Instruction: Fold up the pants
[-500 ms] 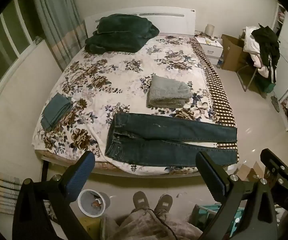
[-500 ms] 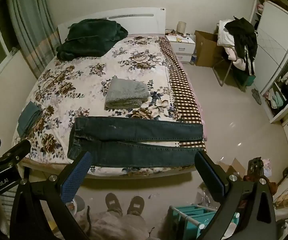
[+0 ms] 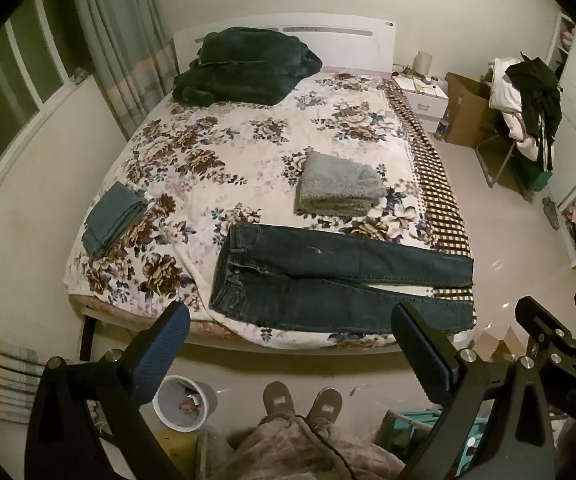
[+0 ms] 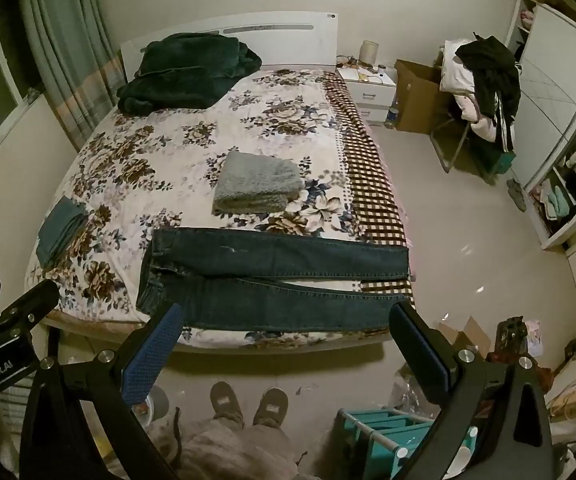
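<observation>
A pair of dark blue jeans (image 3: 327,276) (image 4: 264,276) lies flat along the near edge of the bed, waistband to the left, both legs stretched out to the right. My left gripper (image 3: 291,320) hangs high above the floor in front of the bed, jaws wide open and nothing between them. My right gripper (image 4: 288,322) is held the same way beside it, also open and holding nothing. Both are well short of the jeans. The right gripper's body (image 3: 559,344) shows at the lower right of the left wrist view.
The floral bed cover (image 3: 224,160) also carries a folded grey towel (image 3: 339,184), a folded teal cloth (image 3: 114,218) and a dark green blanket (image 3: 244,66). A small bin (image 3: 186,406), the person's slippered feet (image 3: 301,400) and a teal rack (image 4: 387,436) occupy the floor.
</observation>
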Available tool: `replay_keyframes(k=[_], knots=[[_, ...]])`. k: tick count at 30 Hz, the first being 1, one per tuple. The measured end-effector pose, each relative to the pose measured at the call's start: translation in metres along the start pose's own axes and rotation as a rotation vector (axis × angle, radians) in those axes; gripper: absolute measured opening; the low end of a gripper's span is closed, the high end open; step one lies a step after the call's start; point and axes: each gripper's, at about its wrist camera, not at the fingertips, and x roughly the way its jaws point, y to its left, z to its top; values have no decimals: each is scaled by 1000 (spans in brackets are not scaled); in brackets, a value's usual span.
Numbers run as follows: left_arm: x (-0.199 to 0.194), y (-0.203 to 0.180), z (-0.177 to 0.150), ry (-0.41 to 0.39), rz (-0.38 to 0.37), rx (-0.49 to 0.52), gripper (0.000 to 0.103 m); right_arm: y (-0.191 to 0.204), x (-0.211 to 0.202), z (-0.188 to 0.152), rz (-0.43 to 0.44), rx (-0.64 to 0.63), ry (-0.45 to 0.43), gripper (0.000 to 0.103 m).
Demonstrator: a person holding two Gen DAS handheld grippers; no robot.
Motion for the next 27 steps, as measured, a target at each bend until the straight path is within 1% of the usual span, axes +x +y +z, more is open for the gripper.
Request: replay_keyframes(k=[8,17,27], knots=[[-4,0,-4,-3,0,-2,103,-3,-2,3,4,-3,1,103],[-8,1,1,-4,-5,-8,103,-2,-2,3,9,-5,-1,103],[-7,2,-1,-8,-6,-9,103,6,-6,9,12,-8,-3,103]])
